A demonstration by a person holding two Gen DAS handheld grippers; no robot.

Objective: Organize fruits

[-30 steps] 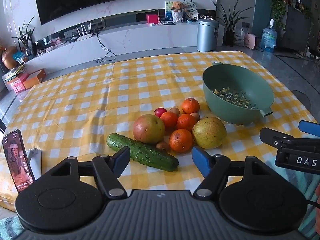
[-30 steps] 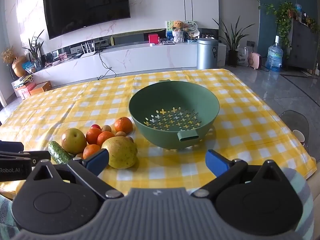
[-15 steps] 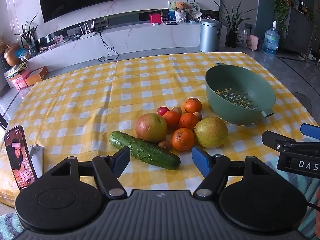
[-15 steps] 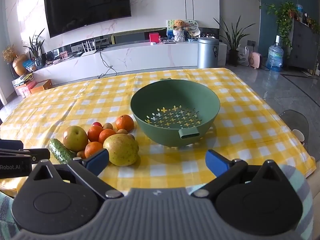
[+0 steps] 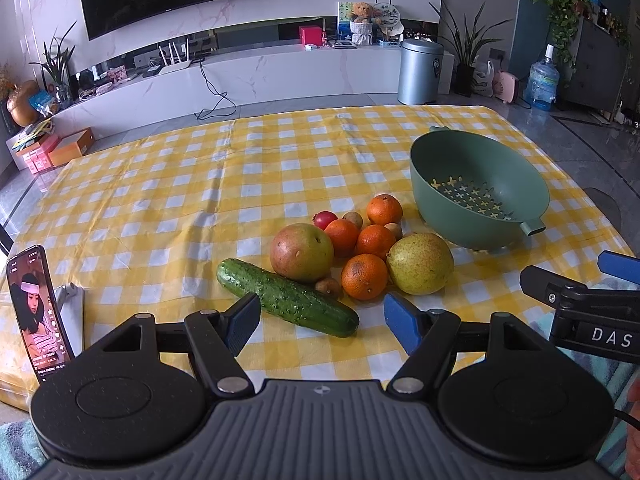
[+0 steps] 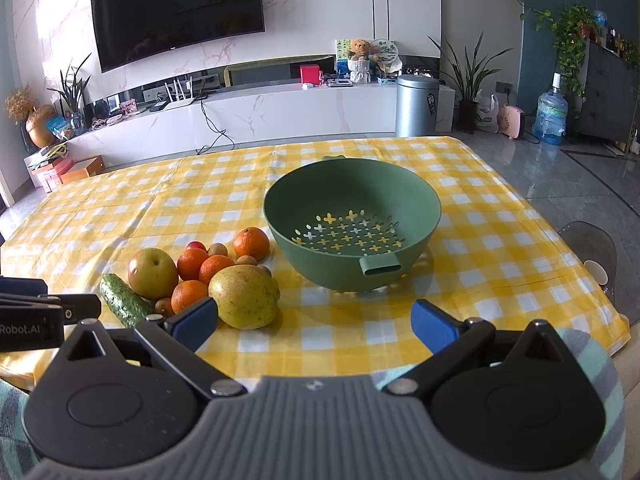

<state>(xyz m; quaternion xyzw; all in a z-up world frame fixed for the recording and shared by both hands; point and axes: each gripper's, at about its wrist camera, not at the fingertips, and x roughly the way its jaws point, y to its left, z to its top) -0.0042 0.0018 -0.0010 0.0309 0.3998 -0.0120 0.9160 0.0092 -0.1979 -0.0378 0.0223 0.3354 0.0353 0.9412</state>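
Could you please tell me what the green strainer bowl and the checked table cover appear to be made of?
The green strainer bowl looks like matte moulded plastic: even colour, a dull sheen, cleanly cut cross-shaped holes and a moulded spout. The checked table cover looks like wipe-clean plastic or coated cloth: it shines in the light and keeps stiff fold creases. Neither can be confirmed by sight alone.

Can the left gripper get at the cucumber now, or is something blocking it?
Probably yes. The left gripper is open and empty, and the cucumber lies just beyond its fingertips at the near edge of the fruit pile, with only bare tablecloth between them.
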